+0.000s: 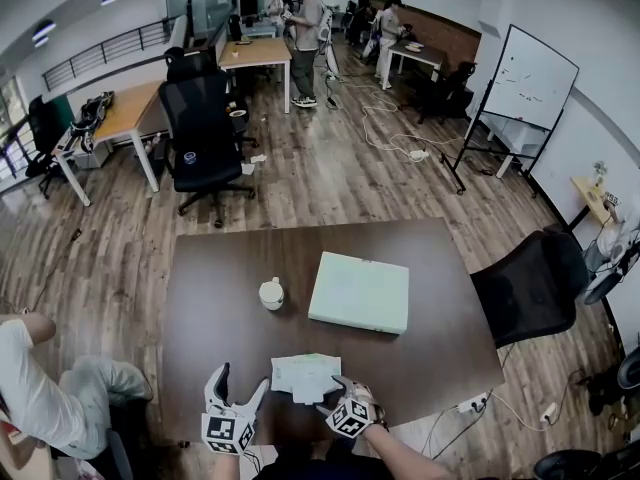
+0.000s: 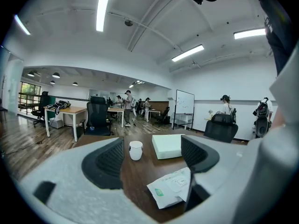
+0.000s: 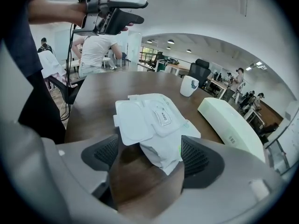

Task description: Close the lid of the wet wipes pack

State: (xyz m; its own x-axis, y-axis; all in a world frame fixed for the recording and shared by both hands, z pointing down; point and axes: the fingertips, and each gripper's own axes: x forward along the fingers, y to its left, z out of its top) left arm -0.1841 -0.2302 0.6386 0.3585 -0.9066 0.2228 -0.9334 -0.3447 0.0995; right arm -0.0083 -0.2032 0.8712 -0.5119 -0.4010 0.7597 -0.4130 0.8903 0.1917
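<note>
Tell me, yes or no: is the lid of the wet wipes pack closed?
No, the right gripper view shows the lid flipped open, lying flat beside the wet wipes pack opening.

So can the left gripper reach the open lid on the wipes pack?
Probably yes. The left gripper hangs right beside the wet wipes pack, jaws apart, and nothing stands between it and the open lid.

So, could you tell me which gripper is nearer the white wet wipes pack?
Right. The right gripper straddles one end of the white wet wipes pack with open jaws; the left gripper is open, apart to its left.
</note>
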